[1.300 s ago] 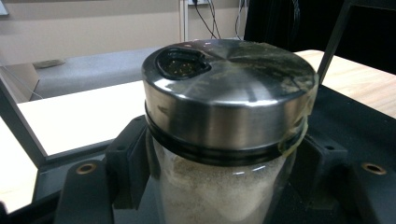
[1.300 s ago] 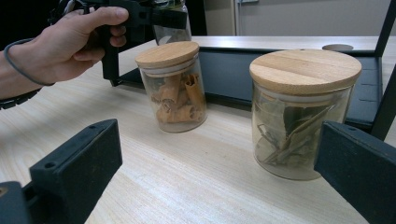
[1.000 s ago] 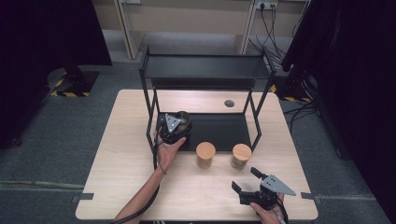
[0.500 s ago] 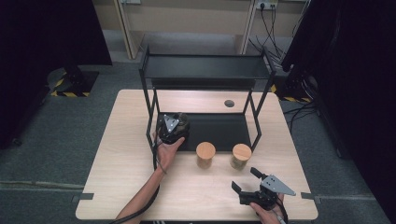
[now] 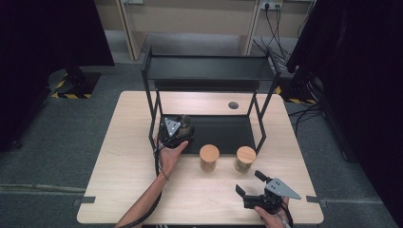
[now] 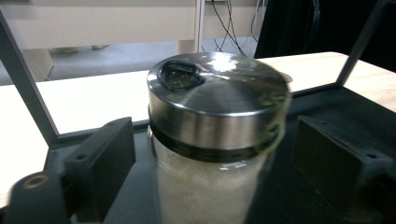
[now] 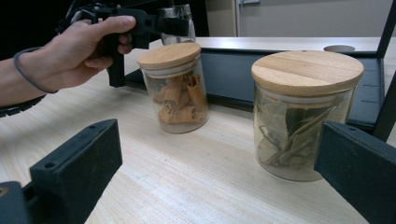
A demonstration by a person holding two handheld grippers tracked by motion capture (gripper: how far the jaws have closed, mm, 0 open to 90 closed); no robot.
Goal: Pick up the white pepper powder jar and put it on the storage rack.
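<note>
Grey floor, dark curtains either side, pale wooden desk (image 5: 119,166) carrying a black two-tier rack (image 5: 209,69). Left gripper (image 5: 183,126) at the front left corner of the rack's lower tray, jaws just been opening, now standing either side of the steel-lidded jar (image 6: 217,135) with gaps showing, so no grip. Jar upright on the black tray, pale granules inside, pour spout in the lid; looks like just set down there, release in progress. Low approach under the top shelf explains the level gripper pose. Two cork-lidded jars on the desk just in front of the tray: cinnamon jar (image 7: 175,88) nearer the left hand, leaf jar (image 7: 303,116) beside it, apart, both upright. Probably queued for the same shelf. Right gripper (image 5: 252,186) parked near the front desk edge, jaws wide open and empty, aimed at the two jars, leaf jar closest. Likely next pick for that side, once left hand (image 5: 168,154) backs out clear of the rack post
</note>
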